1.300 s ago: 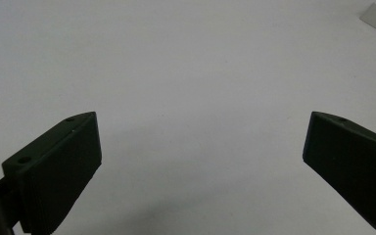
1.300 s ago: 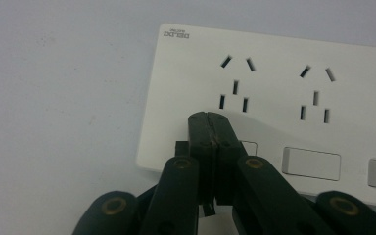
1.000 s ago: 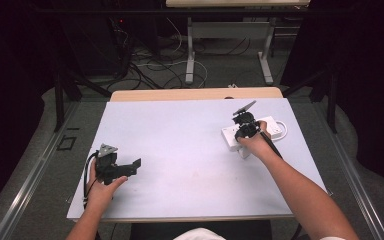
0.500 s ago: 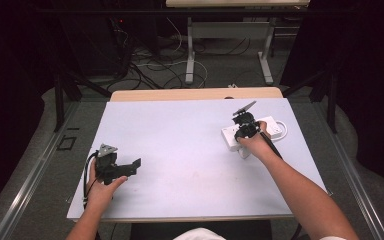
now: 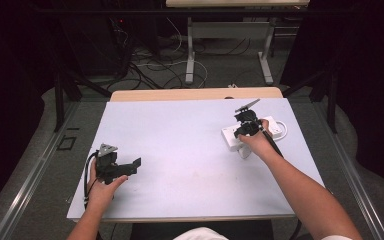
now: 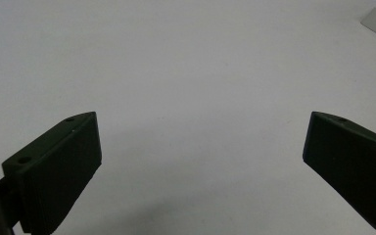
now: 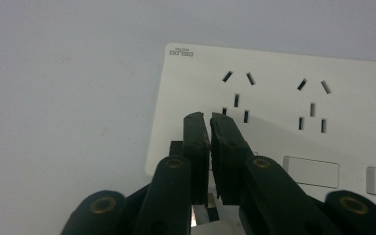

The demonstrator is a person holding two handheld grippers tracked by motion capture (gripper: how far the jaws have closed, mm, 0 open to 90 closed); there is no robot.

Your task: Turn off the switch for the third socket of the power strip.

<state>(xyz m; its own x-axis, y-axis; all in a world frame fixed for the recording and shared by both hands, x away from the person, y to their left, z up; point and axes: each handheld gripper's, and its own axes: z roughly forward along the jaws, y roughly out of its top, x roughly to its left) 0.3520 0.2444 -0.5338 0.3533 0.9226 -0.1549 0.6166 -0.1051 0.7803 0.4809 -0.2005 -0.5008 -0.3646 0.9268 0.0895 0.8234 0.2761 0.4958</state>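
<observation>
Power strip (image 5: 252, 133): one; right hand-held gripper (image 7: 209, 120) closed above; left hand-held gripper (image 6: 200, 147) wide.

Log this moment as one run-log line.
left claw open, over bare table | right claw shut, above white power strip

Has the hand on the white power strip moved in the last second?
No. The right gripper sits over the same end of the power strip as before.
</observation>
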